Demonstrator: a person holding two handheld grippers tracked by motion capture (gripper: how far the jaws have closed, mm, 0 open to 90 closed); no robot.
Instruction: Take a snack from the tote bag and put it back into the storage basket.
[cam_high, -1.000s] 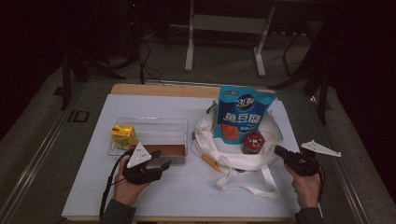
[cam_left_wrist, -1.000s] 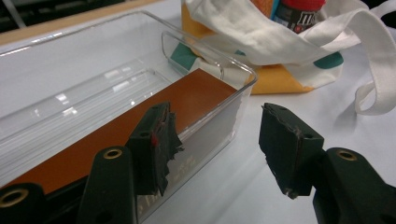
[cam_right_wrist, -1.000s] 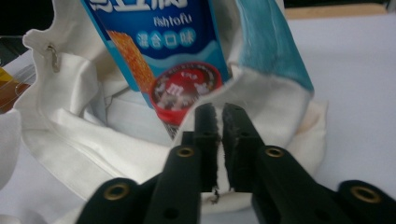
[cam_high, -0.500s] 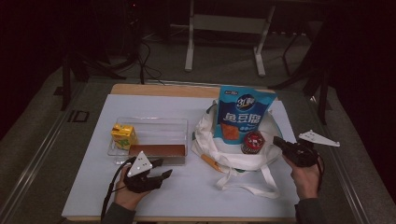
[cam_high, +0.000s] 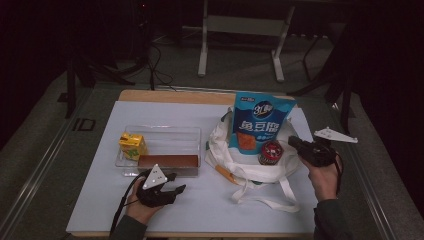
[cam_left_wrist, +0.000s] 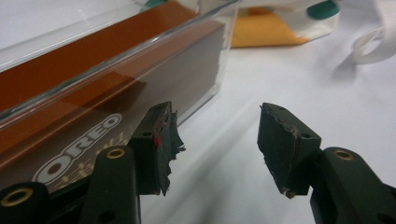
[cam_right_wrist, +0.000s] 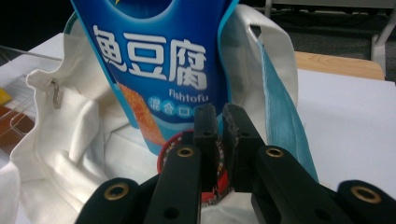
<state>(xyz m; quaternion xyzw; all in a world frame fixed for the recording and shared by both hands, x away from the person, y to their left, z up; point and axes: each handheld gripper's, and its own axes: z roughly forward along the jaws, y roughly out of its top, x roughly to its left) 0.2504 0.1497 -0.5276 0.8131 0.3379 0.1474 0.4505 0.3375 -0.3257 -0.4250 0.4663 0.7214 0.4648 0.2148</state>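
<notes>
Two risks: the left hand-held gripper (cam_left_wrist: 212, 144), jaws apart and empty, may shove the Oreo box (cam_left_wrist: 88, 98); the right hand-held gripper (cam_right_wrist: 218, 122), nearly closed, may topple the pouch (cam_right_wrist: 163, 60).

Room dark, light falls on the table (cam_high: 100, 200) alone. White sheet covers its top, bare wood strip (cam_high: 175, 96) at the far edge, well beyond both sets of fingers. Grey carpet floor (cam_high: 240, 80) past that. White metal stand (cam_high: 241, 30) with two legs on the floor, far ahead of the fingers. Black cables (cam_high: 155, 65) trail across the floor, far left. Dark frame legs (cam_high: 75, 75) left and right of the table
</notes>
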